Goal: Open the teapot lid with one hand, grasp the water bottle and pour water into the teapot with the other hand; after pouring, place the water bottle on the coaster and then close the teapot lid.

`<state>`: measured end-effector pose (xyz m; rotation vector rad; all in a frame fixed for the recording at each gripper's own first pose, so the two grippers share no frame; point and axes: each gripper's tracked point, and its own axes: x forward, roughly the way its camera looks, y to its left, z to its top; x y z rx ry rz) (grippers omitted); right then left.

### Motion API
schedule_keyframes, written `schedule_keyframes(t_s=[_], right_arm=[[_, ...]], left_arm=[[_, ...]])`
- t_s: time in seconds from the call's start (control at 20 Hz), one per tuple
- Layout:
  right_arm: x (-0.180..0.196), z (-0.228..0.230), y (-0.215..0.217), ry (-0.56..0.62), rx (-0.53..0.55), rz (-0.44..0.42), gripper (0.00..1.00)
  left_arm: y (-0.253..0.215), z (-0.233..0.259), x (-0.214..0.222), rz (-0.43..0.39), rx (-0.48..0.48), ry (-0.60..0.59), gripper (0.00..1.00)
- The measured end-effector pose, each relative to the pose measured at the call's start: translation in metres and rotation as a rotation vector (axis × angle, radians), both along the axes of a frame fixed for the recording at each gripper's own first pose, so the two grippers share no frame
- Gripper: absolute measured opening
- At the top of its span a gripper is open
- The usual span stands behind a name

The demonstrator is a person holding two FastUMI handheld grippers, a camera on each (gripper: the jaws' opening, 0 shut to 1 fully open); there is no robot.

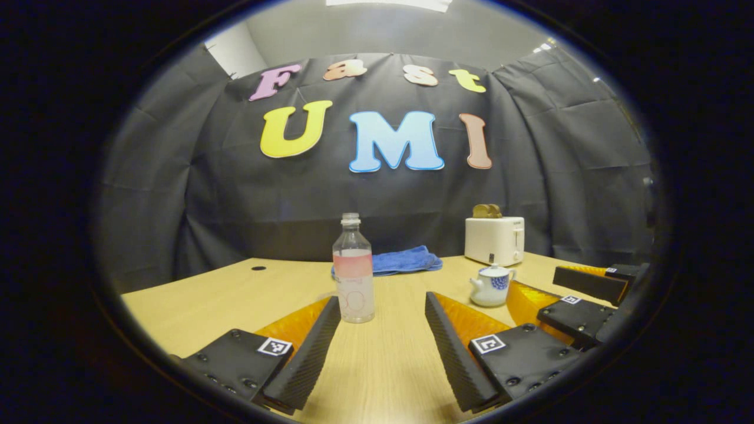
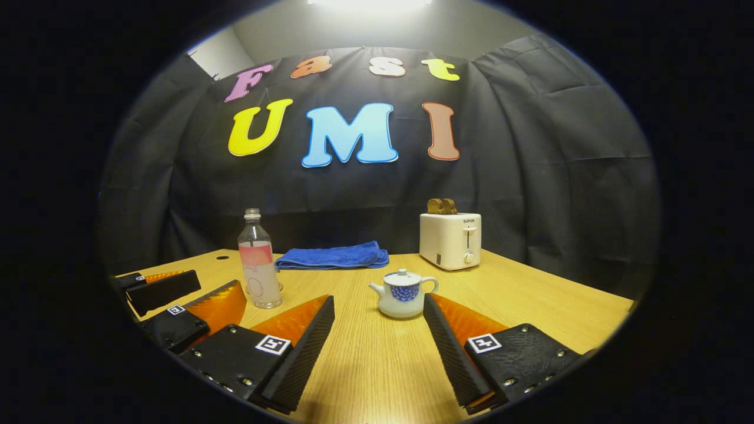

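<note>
The water bottle (image 1: pixel 353 271) stands upright on the wooden table (image 1: pixel 224 294), its long axis vertical and its cap at the top, partly filled with clear liquid and wrapped by a pale pink label band. In the left gripper view the left gripper (image 1: pixel 383 347) hangs low over the table with its jaws spread wide and nothing between them; the bottle stands just beyond the fingertips, nearer the left finger. Beside the bottle's base, a thin pale edge shows that may be the coaster, though it is too faint to tell. To the right of the bottle, and a little nearer the camera in the right gripper view, sits the teapot (image 2: pixel 403 294), white with a blue pattern, lid on with its knob up; its spout points toward the bottle and its handle points away from it. The right gripper (image 2: pixel 380 347) is likewise wide open and empty, with the teapot just beyond its fingertips, nearer the right finger. Behind the bottle, toward the back wall, lies a folded blue towel (image 2: pixel 333 257). Farther right of the bottle, past the teapot, stands a white toaster (image 2: pixel 450 240) with brown slices sticking out of its top
</note>
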<state>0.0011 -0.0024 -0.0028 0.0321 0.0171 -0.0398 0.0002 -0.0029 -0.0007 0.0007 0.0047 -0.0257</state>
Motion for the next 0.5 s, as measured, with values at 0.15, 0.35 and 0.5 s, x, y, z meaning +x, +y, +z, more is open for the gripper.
schedule_keyframes(t_s=[0.15,0.35,0.5], right_arm=[[0.029,0.014,-0.016,-0.002,0.024,-0.030,0.93],[0.075,0.020,-0.041,0.015,0.022,-0.061,0.87],[0.107,0.019,-0.047,0.040,0.015,-0.062,0.87]], left_arm=[[0.001,0.001,0.000,0.003,0.001,0.016,1.00],[0.001,0.004,0.000,0.016,0.003,-0.012,1.00],[0.001,0.003,0.002,0.019,0.014,-0.020,1.00]])
